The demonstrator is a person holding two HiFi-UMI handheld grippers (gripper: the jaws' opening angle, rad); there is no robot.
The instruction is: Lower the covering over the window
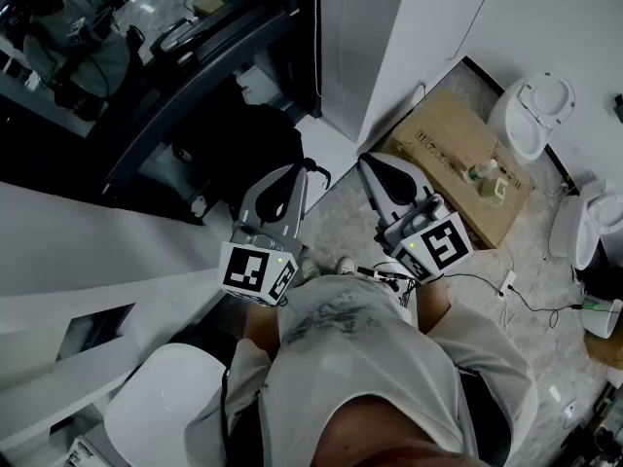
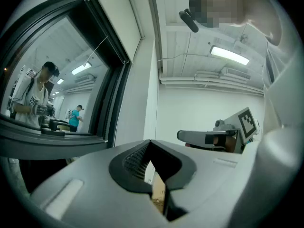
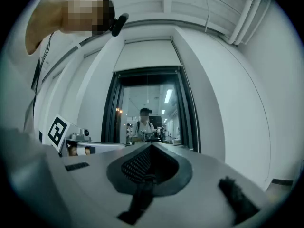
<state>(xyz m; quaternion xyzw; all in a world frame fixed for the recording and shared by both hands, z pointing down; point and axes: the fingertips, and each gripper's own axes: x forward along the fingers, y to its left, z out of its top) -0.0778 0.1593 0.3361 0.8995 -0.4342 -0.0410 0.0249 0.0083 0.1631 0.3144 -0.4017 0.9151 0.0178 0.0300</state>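
Left gripper (image 1: 297,170): jaws closed, empty | right gripper (image 1: 368,161): jaws closed, empty | window (image 3: 148,109): dark frame, glass showing | cardboard (image 1: 450,159): on floor

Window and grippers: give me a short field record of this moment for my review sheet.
window: dark frame, glass bare, no covering down over it
left gripper: shut, nothing between the jaws
right gripper: shut, empty, pointed at the window
contact: neither gripper touches the window
floor: cardboard sheet with a bottle on it
task state: lowering not begun
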